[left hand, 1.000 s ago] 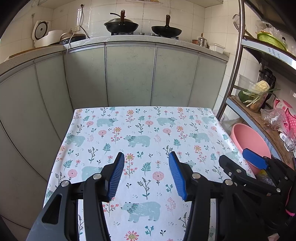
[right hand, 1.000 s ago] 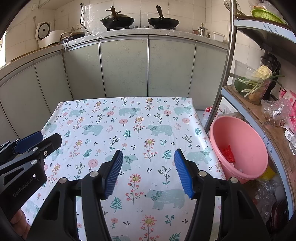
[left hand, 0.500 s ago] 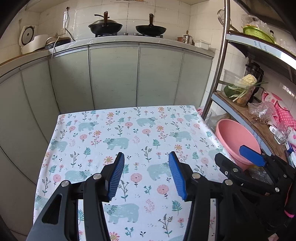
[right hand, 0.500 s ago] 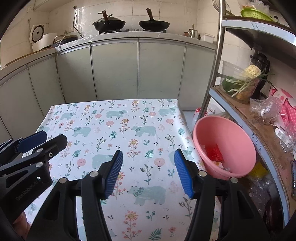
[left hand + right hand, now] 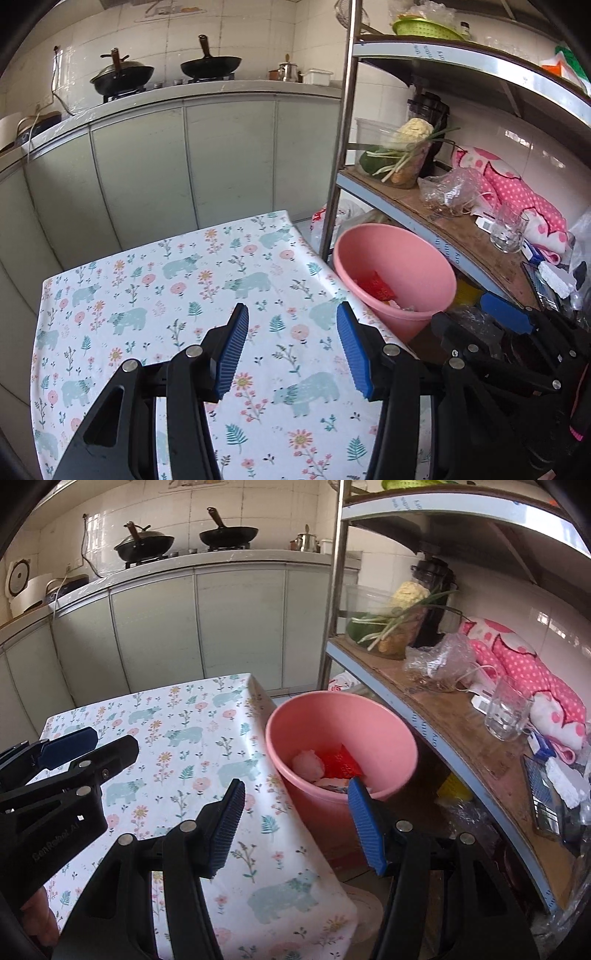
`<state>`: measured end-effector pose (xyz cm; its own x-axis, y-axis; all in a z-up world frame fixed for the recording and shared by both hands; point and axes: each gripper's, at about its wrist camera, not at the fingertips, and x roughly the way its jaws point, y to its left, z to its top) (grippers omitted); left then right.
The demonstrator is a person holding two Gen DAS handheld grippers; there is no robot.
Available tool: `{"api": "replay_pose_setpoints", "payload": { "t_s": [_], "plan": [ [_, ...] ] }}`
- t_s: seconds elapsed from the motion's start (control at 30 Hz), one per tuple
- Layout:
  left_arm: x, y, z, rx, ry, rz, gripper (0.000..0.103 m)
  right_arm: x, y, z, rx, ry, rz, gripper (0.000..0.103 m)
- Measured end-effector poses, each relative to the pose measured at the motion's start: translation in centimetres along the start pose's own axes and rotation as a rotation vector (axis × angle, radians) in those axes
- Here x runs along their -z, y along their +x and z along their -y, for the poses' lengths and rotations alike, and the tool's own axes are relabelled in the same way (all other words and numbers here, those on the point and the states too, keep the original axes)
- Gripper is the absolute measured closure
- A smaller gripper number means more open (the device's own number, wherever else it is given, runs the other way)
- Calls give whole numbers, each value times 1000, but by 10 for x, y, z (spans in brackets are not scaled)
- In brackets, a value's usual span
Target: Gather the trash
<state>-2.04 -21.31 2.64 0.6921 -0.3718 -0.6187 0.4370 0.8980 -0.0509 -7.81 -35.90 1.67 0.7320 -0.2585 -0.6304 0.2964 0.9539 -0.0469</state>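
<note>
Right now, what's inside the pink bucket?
In the pink bucket: a red wrapper, a white crumpled wad, and some pale scraps below them. The near wall and the right gripper hide the bottom.

Two grippers are in view, the left gripper [image 5: 291, 349] and the right gripper [image 5: 295, 827], each with two blue-padded jaws. Beside the one cloth-covered surface [image 5: 155, 295] stands one pink basin [image 5: 341, 734], holding one red wrapper [image 5: 340, 762] and one white wad [image 5: 308, 764]. Behind the basin, two black woks [image 5: 144, 546] sit on the stove, and one drinking glass [image 5: 508, 709] stands on the shelf.
</note>
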Motion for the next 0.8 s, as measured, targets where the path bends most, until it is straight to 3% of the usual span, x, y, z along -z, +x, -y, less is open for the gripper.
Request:
{"api": "replay_pose_setpoints", "payload": {
  "t_s": [0.3,0.8],
  "plan": [
    [-4,4,42,71,72,2,53,7,-2,31,52,59,-8,45],
    [0,5,46,76,84,-6,53,9,1,30,47,63,-13,44]
  ]
}}
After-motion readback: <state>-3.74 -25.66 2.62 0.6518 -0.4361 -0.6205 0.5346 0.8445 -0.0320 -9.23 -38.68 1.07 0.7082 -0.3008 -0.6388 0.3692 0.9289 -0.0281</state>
